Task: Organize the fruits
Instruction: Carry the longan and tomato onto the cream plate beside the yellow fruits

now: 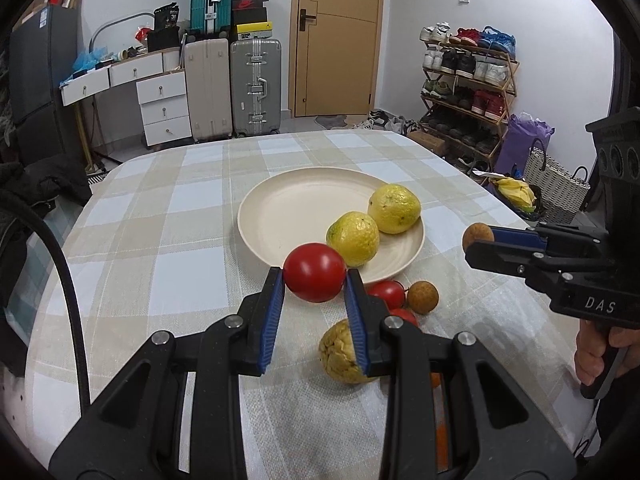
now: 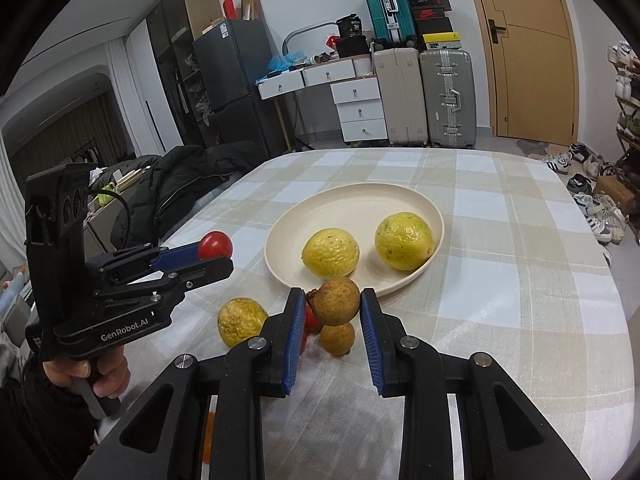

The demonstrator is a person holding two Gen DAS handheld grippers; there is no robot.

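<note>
Plate [image 1: 280, 216] w/ two yellow fruits [image 1: 353, 239] ahead

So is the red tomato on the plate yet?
Not yet. The red tomato is held up off the cloth in the left tool, just short of the plate.

Left wrist view: close above the checked table [image 1: 160, 216], facing the door [image 1: 336, 36]; right wrist view: from the opposite side, angled toward the suitcases [image 2: 424, 96]; shared: the plate [image 1: 280, 216], each other's gripper.
</note>
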